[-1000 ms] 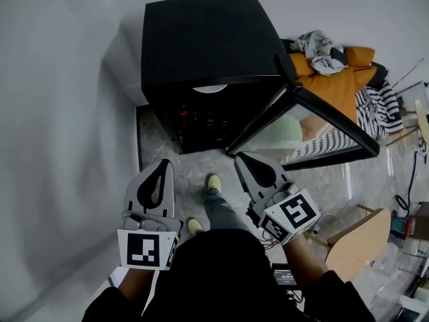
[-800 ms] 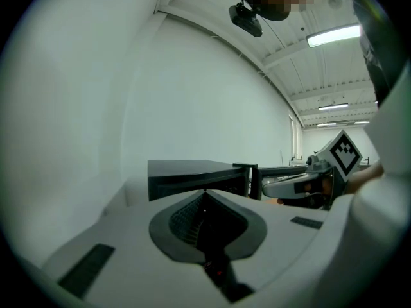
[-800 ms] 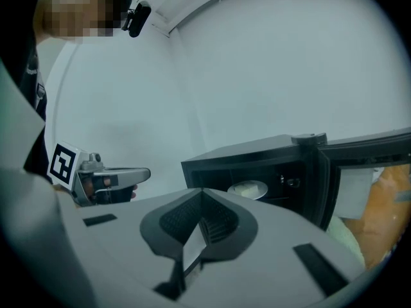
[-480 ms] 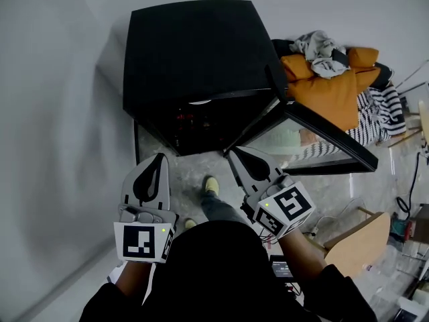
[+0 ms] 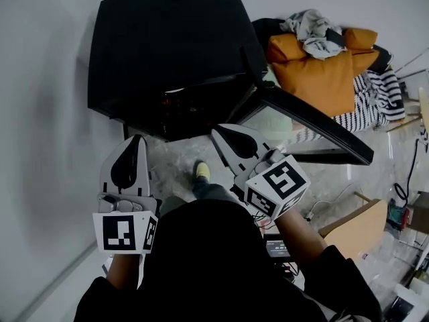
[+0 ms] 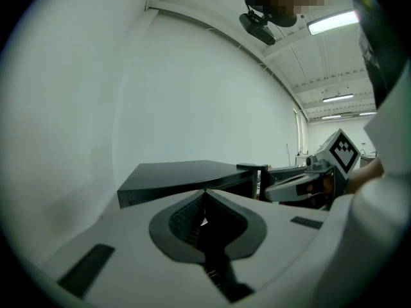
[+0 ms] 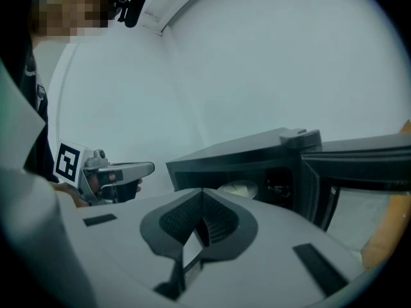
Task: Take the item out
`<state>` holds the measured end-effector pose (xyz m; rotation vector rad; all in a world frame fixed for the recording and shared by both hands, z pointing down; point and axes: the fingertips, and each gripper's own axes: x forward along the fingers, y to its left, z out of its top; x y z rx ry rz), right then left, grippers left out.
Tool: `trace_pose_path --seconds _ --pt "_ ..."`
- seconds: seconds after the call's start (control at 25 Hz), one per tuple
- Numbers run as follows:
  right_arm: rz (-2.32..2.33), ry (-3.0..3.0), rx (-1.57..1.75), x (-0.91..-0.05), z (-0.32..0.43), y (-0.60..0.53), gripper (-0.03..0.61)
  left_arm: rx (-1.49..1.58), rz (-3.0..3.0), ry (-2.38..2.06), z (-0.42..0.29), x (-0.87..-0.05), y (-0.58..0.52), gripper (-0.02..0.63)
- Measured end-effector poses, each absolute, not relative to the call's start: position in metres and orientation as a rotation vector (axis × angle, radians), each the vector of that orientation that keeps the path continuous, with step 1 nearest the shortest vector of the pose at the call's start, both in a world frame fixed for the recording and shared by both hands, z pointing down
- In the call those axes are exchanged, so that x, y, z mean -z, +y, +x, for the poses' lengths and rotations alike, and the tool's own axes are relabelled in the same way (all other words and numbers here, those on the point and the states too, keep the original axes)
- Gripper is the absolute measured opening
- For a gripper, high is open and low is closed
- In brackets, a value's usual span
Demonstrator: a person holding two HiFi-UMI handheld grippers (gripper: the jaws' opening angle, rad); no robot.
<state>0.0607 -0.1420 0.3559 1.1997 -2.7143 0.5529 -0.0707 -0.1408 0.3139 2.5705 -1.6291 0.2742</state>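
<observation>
Black cabinet (image 5: pixel 167 39) stands w/ glass door (image 5: pixel 315 129) swung wide, prob. for access. Left gripper (image 5: pixel 136 141) and right gripper (image 5: pixel 220 133) are both pressed together, empty, aimed at the opening. A pale round item (image 7: pixel 239 188) sits inside, untouched. No legible brands; marker cubes (image 5: pixel 278 183) show square patterns only.

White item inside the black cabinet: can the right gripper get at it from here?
Probably yes. The door stands swung open, and nothing shows between the right gripper and the white item. Its jaws are shut and empty, so they must open first.
</observation>
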Motion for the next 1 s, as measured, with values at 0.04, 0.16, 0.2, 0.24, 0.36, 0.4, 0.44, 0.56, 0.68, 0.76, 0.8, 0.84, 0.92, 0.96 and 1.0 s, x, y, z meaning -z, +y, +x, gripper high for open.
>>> trace_pose_path --seconds 0.04,0.16,0.2,0.24,0.36,0.4,0.44,0.56,0.68,0.76,0.8,0.84,0.92,0.96,1.0 --pt "1.184 -2.717 -0.554 -0.355 0.062 -0.143 0.006 -0.279 2.571 -1.632 -0.068 -0.314 -0.142 0.008" --pt "1.153 -2.723 -0.538 -0.354 0.068 -0.147 0.006 -0.288 2.571 -1.639 -0.061 -0.314 -0.144 0.008" --pt "1.15 -2.722 -0.535 -0.354 0.07 -0.147 0.006 -0.291 2.571 -1.639 -0.058 -0.315 -0.143 0.008" --pt "1.152 -2.72 -0.535 -0.354 0.071 -0.147 0.006 -0.295 2.572 -1.64 -0.057 -0.315 -0.142 0.008" --pt "1.188 -2.707 -0.554 -0.359 0.075 -0.153 0.006 -0.298 2.579 -1.646 -0.055 -0.315 -0.145 0.008" --pt "1.202 -2.7 -0.566 -0.362 0.074 -0.155 0.006 -0.298 2.579 -1.65 -0.056 -0.315 -0.145 0.008" --pt "1.214 -2.694 -0.578 -0.364 0.074 -0.157 0.006 -0.299 2.577 -1.654 -0.057 -0.315 -0.145 0.008" --pt "1.241 -2.682 -0.592 -0.37 0.069 -0.161 0.006 -0.305 2.569 -1.662 -0.063 -0.315 -0.145 0.008" --pt "1.263 -2.667 -0.589 -0.378 0.058 -0.168 0.006 -0.307 2.574 -1.661 -0.067 -0.315 -0.148 0.008" --pt "1.281 -2.642 -0.603 -0.387 0.049 -0.175 0.006 -0.302 2.576 -1.661 -0.071 -0.315 -0.15 0.008" --pt "1.293 -2.627 -0.613 -0.392 0.045 -0.179 0.006 -0.3 2.577 -1.662 -0.073 -0.314 -0.151 0.008" --pt "1.308 -2.612 -0.624 -0.397 0.041 -0.184 0.006 -0.3 2.578 -1.665 -0.075 -0.313 -0.152 0.008" --pt "1.338 -2.587 -0.659 -0.409 0.034 -0.194 0.006 -0.301 2.576 -1.67 -0.082 -0.313 -0.154 0.008" --pt "1.349 -2.576 -0.687 -0.415 0.03 -0.199 0.006 -0.301 2.573 -1.673 -0.085 -0.314 -0.155 0.008" --pt "1.357 -2.568 -0.724 -0.422 0.026 -0.204 0.006 -0.303 2.57 -1.675 -0.088 -0.314 -0.156 0.008"
